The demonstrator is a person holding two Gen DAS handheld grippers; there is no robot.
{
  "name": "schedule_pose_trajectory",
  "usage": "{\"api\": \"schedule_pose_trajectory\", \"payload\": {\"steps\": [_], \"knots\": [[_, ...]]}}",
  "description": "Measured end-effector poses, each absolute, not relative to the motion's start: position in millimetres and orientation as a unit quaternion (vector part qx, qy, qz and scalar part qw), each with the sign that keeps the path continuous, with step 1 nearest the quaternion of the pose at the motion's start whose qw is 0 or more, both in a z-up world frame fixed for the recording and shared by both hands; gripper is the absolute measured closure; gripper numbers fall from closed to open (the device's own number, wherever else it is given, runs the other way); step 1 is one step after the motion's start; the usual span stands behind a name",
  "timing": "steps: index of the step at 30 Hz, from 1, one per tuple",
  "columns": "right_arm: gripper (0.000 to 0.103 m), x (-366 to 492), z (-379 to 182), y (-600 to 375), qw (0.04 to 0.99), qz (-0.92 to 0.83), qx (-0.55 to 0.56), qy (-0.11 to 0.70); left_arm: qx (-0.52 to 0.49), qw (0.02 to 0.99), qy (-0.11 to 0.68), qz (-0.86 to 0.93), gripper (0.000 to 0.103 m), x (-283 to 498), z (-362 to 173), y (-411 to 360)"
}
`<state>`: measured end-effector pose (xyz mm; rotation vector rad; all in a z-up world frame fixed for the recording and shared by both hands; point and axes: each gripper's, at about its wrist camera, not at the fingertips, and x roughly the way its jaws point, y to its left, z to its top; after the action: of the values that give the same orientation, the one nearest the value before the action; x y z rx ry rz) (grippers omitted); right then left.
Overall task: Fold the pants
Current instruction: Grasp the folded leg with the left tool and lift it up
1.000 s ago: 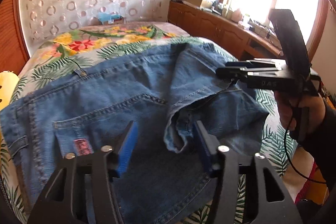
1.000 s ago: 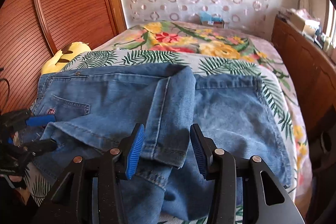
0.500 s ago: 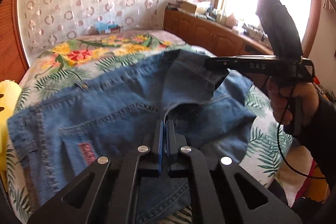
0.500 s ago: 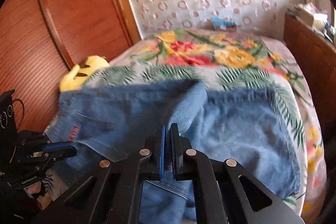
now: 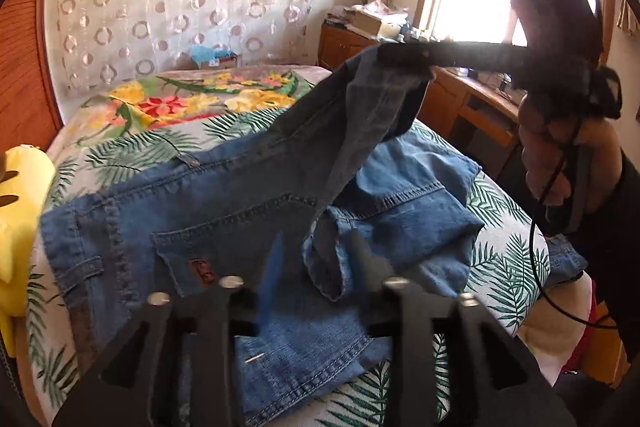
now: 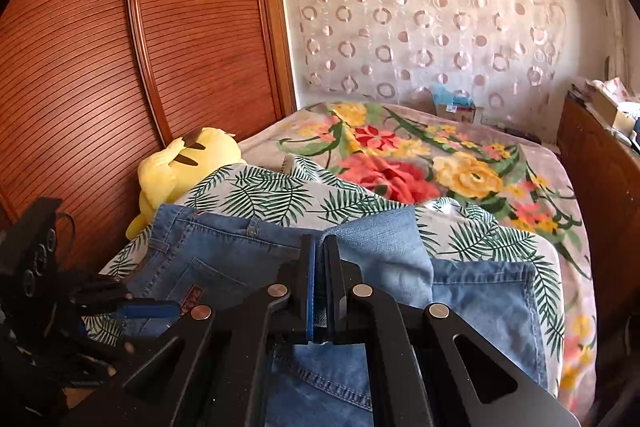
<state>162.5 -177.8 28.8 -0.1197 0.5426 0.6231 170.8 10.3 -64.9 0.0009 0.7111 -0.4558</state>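
Right wrist view: right gripper clamped on hem of blue denim pants, raised off floral bedspread, likely carrying fold. Left gripper jaws just been opening, leg cuff loose between.

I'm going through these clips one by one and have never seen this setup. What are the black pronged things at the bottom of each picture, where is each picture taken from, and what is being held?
No robot here: a person holds a black two-finger gripper in each hand, and a fisheye camera on each looks along its fingers.

One picture is from the left gripper. Its blue-padded jaws have just been opening; a hem of the blue denim jeans hangs between them, but the pads are blurred and seem not to press it.

The other is from the right gripper, shut on a fold of the jeans and holding it off the bed. The left view shows that same gripper with the person's hand on its handle.

The jeans lie on a palm-leaf bedsheet, beside a yellow plush toy.
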Motion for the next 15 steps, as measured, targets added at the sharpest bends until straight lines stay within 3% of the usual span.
{"api": "schedule_pose_trajectory", "payload": {"steps": [10, 11, 12, 14, 15], "knots": [[0.099, 157, 36, -193, 0.921, 0.292, -0.042, 0.255, -0.029, 0.876, 0.405, -0.259, 0.057, 213, -105, -15], [0.099, 157, 37, -194, 0.921, 0.293, -0.041, 0.254, -0.034, 0.874, 0.406, -0.265, 0.062, 213, -105, -16], [0.099, 155, 38, -194, 0.921, 0.293, -0.041, 0.253, -0.036, 0.875, 0.403, -0.265, 0.076, 212, -105, -17], [0.099, 152, 40, -195, 0.921, 0.296, -0.041, 0.249, -0.03, 0.878, 0.396, -0.268, 0.093, 207, -101, -18], [0.099, 151, 40, -195, 0.921, 0.297, -0.042, 0.247, -0.028, 0.879, 0.391, -0.271, 0.096, 203, -98, -19]]}}
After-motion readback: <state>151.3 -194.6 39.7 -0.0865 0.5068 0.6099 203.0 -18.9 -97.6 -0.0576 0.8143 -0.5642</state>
